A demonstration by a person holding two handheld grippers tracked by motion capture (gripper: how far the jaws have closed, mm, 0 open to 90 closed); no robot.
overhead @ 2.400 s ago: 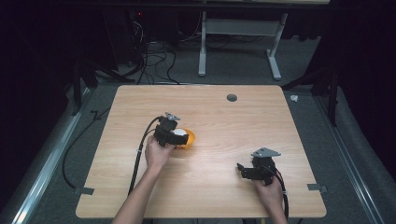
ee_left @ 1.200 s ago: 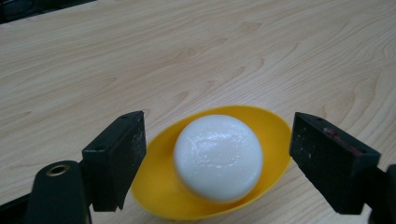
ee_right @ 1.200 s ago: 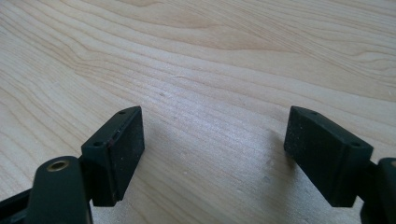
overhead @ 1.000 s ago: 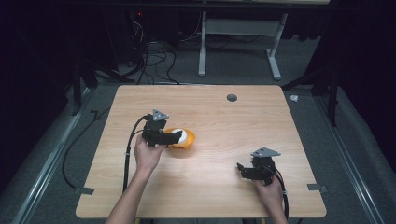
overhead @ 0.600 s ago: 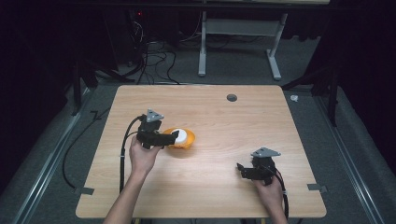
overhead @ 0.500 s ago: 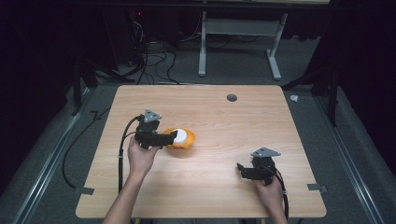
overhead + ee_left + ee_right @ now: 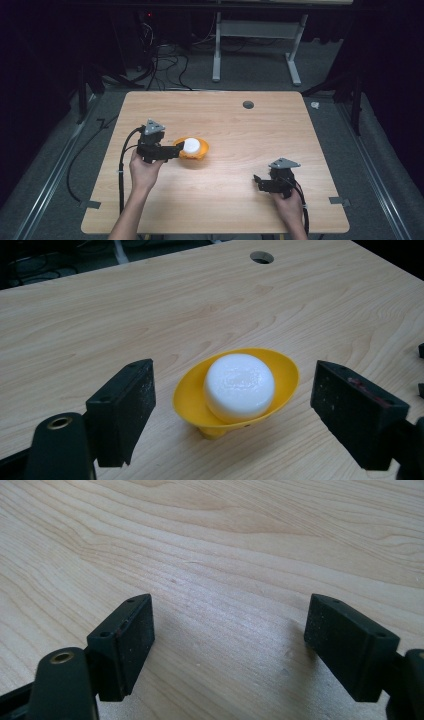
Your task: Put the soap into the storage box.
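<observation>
- Soap [image 7: 191, 145], a white round cake, sits in a yellow dish [image 7: 196, 152] on the left half of the table [image 7: 235, 120] in the high view, just ahead of the left tongs [image 7: 176, 149], which a hand [image 7: 145, 172] holds level and pointed to the right.
- Right tongs [image 7: 258, 181] rest low near the table's right front, well apart from the dish, with bare wood around them.
- From this height I cannot quite tell whether the left tips touch the dish rim; they look just short of it.
- Left gripper view: the left jaws stand wide, one on each side of the dish, nothing between them touching yet. The soap lies centred in the shallow bowl, which stands on a small foot.
- Judged from that, a good grasp means advancing until the rim sits between the pads, staying level, then closing slowly, since the dish looks light and could tip or skid.
- Right gripper view: the right jaws also stand wide, holding nothing, over plain wood grain. They could steady the dish if needed.
</observation>
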